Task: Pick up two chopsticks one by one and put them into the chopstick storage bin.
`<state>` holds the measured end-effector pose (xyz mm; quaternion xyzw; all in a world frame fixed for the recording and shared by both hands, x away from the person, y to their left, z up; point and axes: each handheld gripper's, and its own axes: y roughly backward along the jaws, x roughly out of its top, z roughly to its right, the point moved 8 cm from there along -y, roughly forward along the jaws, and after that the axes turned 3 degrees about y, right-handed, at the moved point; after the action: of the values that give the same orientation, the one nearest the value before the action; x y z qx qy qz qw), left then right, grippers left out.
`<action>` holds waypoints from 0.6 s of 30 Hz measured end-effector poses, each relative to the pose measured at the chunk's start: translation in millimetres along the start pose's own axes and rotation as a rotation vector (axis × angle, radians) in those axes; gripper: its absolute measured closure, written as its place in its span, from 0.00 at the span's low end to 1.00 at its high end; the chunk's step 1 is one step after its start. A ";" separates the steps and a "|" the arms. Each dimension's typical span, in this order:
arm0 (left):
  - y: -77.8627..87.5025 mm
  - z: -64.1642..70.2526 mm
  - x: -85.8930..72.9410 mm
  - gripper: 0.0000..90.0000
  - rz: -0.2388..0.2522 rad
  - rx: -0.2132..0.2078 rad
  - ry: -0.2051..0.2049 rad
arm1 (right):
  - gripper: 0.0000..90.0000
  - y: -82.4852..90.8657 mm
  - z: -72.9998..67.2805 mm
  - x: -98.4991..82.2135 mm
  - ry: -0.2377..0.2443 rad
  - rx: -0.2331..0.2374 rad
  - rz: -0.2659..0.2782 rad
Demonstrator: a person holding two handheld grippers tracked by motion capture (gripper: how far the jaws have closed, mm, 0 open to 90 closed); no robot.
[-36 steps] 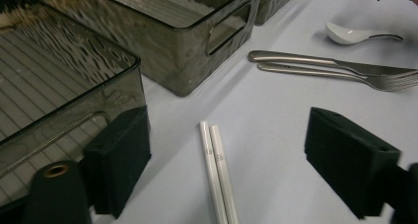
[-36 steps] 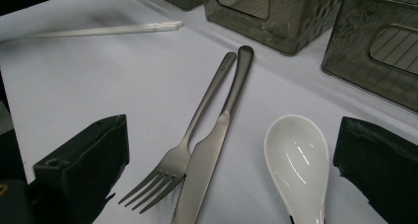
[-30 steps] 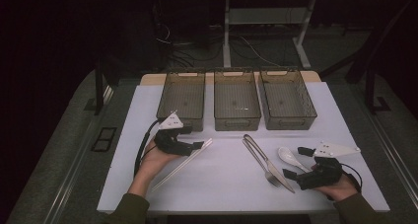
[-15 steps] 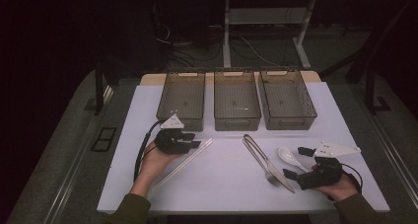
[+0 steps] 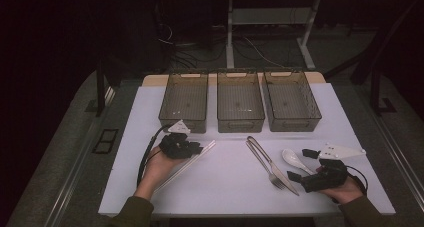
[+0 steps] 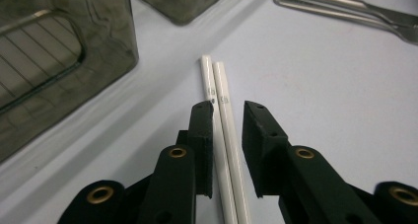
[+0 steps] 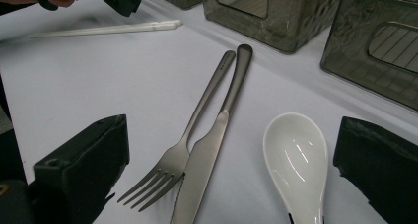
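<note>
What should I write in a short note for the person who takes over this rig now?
Left gripper: jaws have just been closing around the white chopsticks, small gap remains.
Right gripper: open, resting near the white spoon.
Fork and knife lie on the table.
Three bins: nothing in them.
Done: nothing sorted.
Left: grip the chopsticks, probably bin everything.

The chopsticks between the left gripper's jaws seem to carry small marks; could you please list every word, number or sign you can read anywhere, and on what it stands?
Chopsticks: one small dark mark on each stick, near the jaw tips, too small and blurred to read.
Fork, knife, spoon and three bins: no text visible.
</note>
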<state>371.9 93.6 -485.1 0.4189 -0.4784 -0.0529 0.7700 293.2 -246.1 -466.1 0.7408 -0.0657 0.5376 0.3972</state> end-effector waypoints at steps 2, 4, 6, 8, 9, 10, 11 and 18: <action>-1.5 0.1 -1.9 0.83 -0.019 0.000 -0.002 | 0.01 -0.1 0.0 0.0 0.002 0.000 0.000; -2.4 0.1 -3.2 0.85 -0.030 -0.001 -0.001 | 0.01 0.0 -0.1 0.0 0.002 0.000 0.000; -3.0 0.0 -4.2 0.86 -0.038 -0.006 -0.001 | 0.01 0.1 -0.1 0.0 0.001 -0.001 0.000; -4.4 -0.2 -6.1 0.87 -0.051 -0.003 0.012 | 0.01 0.1 0.0 -0.1 0.000 0.000 0.000; -4.8 -0.4 -6.5 0.87 -0.051 -0.002 0.014 | 0.01 0.0 0.1 -0.1 0.002 -0.001 0.000; -5.2 -0.6 -7.1 0.87 -0.052 -0.005 0.016 | 0.01 0.0 0.1 -0.1 0.001 -0.001 0.000; -5.4 -0.7 -7.8 0.87 -0.056 -0.005 0.018 | 0.01 0.1 0.0 0.0 0.000 -0.001 0.000; -5.8 -2.6 -9.9 0.89 -0.068 0.006 0.023 | 0.01 0.3 0.0 0.0 0.000 0.000 0.000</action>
<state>370.5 96.1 -496.5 0.4379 -0.4552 -0.0728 0.7719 293.0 -246.3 -466.0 0.7407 -0.0656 0.5375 0.3975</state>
